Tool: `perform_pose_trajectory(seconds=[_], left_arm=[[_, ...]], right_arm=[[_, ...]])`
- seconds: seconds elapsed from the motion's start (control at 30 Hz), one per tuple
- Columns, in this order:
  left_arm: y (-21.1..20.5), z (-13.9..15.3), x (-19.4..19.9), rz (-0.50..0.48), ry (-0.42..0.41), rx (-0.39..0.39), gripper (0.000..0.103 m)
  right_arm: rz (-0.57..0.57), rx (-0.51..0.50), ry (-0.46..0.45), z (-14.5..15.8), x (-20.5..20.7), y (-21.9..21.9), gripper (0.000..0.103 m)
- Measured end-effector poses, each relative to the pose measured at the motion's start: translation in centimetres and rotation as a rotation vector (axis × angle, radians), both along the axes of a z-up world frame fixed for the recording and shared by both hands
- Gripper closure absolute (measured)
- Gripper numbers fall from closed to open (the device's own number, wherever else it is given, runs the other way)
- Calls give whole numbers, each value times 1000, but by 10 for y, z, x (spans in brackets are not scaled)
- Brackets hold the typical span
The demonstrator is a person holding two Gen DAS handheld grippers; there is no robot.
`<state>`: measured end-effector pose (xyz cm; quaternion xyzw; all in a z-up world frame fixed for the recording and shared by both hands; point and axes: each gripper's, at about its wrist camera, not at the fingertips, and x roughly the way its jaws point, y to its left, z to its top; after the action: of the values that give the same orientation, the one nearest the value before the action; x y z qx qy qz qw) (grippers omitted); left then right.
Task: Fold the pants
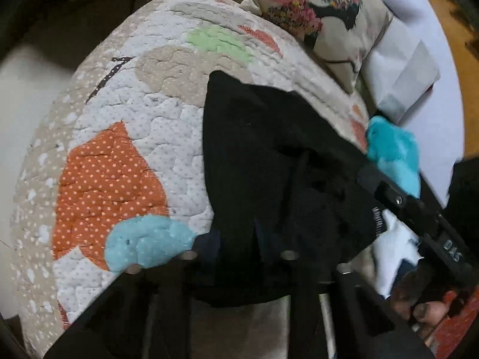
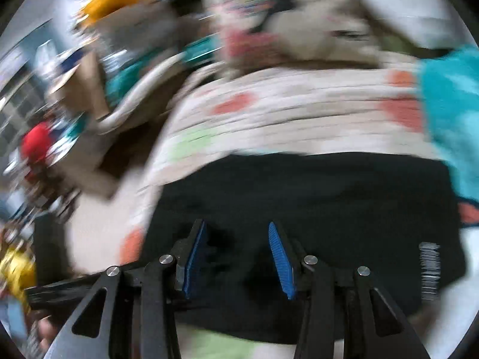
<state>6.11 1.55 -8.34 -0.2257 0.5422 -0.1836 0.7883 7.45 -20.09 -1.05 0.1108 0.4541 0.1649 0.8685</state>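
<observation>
The black pants (image 1: 269, 155) lie bunched on a quilted bedspread (image 1: 125, 137), their dark cloth folded over itself with a drawstring just visible in the creases. In the left wrist view the fabric drapes over the left tongs (image 1: 239, 257), hiding the fingers, so I cannot tell whether they are clenched or released. That same view shows the right tongs' black arm crossing at the lower right, a sharp detail the other camera lacks. The right wrist view is blurred, yet it shows the pants (image 2: 299, 197) as a broad flat black band, with the right tongs (image 2: 236, 257) spread wide above them, ribbed blue pads (image 2: 281, 263) apart and gripping nothing. The bedspread is puffy and stitched, white and beige with orange dotted patches. A floral pillow (image 1: 323, 24) and a fuzzy turquoise cloth (image 1: 392, 152) lie beyond the pants.
</observation>
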Motion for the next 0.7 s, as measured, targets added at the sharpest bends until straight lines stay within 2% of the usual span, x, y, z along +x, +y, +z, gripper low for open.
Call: perform_pose_trajectory(seconds=[0.1,0.2,0.23,0.27,0.3,0.4,0.53,0.63,0.7], left_arm=[[1,0,0,6,2,-7,86],[1,2,-2,10,-2,13,90],[2,4,-3,16,-8,22,91],[3,7,-4,24,-11,25,92],[4,9,-5,32,-12,22,93],[8,12,-8,35,-15,39,93],[3,8,-9,19,-4,81,94],[5,11,-6,-18,-2,44,93],[13,23,-8,-26,-28,8,92]], right_arm=[[74,-77,-9,-6,6,27,56],[117,-155,17,-22,16,45,51],[135,-191,40,-28,23,51,57],[139,-208,54,-32,30,54,74],[130,-221,73,-36,34,52,95],[21,-175,111,-38,41,31,95],[-19,-135,149,-46,40,14,96],[-53,-109,157,-44,38,11,96],[-60,-77,173,-43,38,7,95]])
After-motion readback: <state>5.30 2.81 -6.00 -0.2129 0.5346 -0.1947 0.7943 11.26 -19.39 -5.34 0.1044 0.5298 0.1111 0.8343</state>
